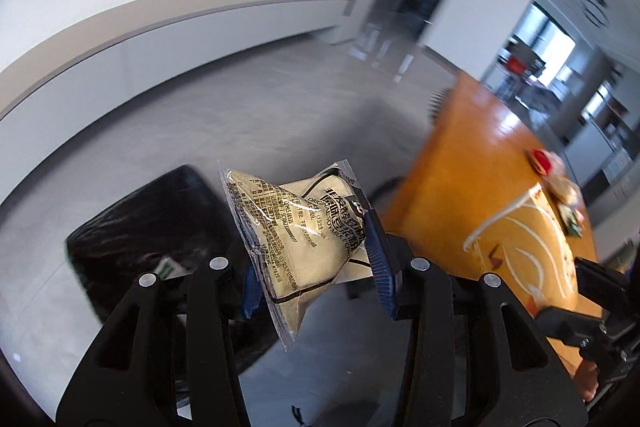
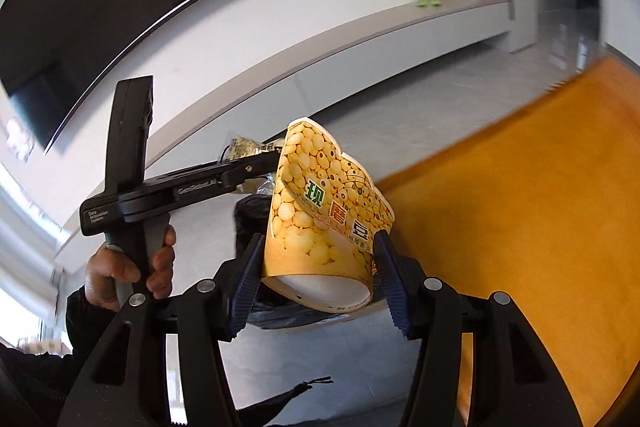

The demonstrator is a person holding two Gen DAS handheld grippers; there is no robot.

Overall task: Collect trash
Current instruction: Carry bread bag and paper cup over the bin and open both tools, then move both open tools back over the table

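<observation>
Soy-powder packet (image 1: 296, 239): clamped crumpled in the left gripper (image 1: 316, 267), airborne above the black trash bag (image 1: 152, 227) on the floor.

Paper cup (image 2: 324, 223): squeezed, rim dented, between the right gripper (image 2: 320, 283) fingers (image 2: 244, 291), beside the bag and off the orange bench (image 2: 520, 219).

More litter (image 1: 560, 183): on the bench, far from the bag.

Risk, judged: the bag's mouth sags, so an early release may drop the packet on the floor; the slick cup could slip from its tilted hold.
</observation>
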